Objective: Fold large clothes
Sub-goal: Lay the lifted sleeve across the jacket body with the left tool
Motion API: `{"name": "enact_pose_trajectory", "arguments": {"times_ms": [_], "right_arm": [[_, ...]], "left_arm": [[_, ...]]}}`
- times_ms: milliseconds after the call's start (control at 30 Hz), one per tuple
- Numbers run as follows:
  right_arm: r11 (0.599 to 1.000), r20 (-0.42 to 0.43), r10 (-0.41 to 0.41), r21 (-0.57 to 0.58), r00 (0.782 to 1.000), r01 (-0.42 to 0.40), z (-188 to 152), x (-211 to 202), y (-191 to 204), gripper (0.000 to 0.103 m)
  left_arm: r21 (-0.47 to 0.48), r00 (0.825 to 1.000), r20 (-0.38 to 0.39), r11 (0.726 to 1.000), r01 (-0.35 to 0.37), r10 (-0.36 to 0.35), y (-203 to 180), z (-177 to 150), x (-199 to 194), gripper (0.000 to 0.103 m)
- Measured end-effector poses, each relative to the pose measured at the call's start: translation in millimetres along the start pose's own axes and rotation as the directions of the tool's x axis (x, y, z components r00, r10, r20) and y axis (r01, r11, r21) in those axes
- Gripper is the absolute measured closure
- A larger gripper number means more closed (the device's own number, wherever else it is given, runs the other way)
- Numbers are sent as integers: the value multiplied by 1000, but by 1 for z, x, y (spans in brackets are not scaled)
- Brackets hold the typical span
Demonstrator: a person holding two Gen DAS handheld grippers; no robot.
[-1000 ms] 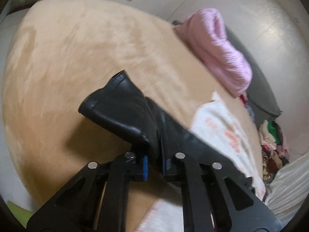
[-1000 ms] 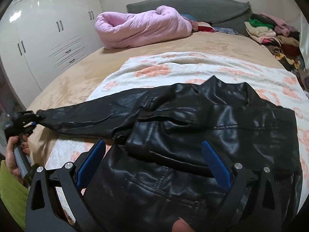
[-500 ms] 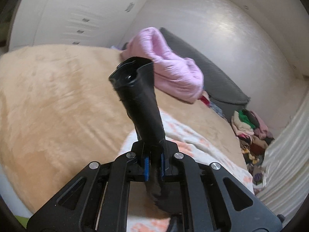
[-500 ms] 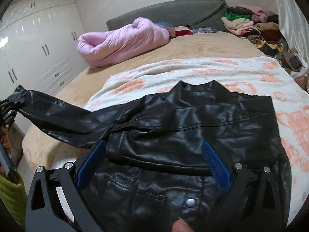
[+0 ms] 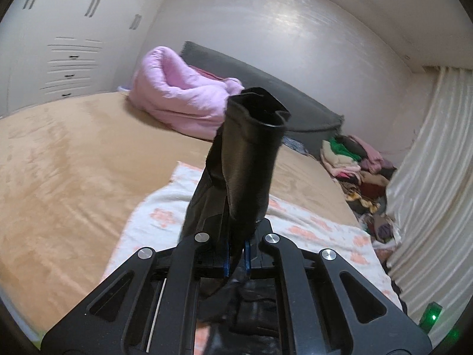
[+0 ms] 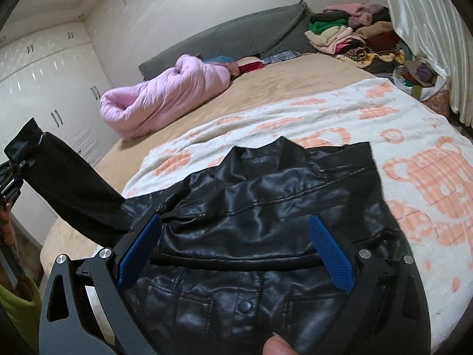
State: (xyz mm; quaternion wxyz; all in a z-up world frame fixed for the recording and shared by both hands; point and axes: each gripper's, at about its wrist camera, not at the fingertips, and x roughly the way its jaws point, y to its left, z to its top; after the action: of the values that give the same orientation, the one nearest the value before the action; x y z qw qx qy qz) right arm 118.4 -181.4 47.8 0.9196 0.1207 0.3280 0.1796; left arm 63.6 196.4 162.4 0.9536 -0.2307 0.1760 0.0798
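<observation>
Lying on a white blanket (image 6: 340,112) with orange patterns, the black leather jacket (image 6: 266,236) is spread flat near the right gripper, its collar toward the far side and a snap button and stitched pockets showing on the near panel. Its surface is glossy and creased, catching highlights along the seams. One sleeve (image 6: 74,183) stretches out to the left, lifted clear of the bed (image 6: 280,82), and ends at the left gripper (image 6: 9,177) at the left edge of the right wrist view.

In the left wrist view the left gripper (image 5: 236,254) has its fingers closed to a narrow gap on the sleeve (image 5: 248,162), pinching it just below the cuff; the cuff stands upright above the fingers as an open, oval tube of smooth, matte-looking leather.

The right gripper (image 6: 236,254) hangs over the jacket body with its fingers (image 6: 331,254) spread wide, blue textured pads facing inward, gripping nothing; whether the tips touch the leather cannot be told.

The bed is covered with a tan plush sheet. A rolled pink quilt (image 6: 165,94) lies at the far left against a grey headboard (image 6: 230,38), and a heap of mixed clothes (image 6: 354,35) sits at the far right.
</observation>
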Motion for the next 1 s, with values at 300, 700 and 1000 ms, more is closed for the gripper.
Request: {"name": "enact_pose_trajectory", "arguments": {"times_ms": [300, 700, 1000], "right_arm": [[997, 49, -30, 80, 998, 26, 4, -25, -39, 4], [984, 91, -56, 176, 994, 39, 3, -47, -86, 4], [969, 100, -75, 242, 992, 49, -3, -56, -118, 4]], "left_arm": [[65, 989, -97, 991, 115, -108, -53, -26, 26, 102], [175, 961, -237, 967, 186, -142, -130, -82, 62, 102], [270, 922, -367, 935, 230, -121, -179, -147, 98, 102]]}}
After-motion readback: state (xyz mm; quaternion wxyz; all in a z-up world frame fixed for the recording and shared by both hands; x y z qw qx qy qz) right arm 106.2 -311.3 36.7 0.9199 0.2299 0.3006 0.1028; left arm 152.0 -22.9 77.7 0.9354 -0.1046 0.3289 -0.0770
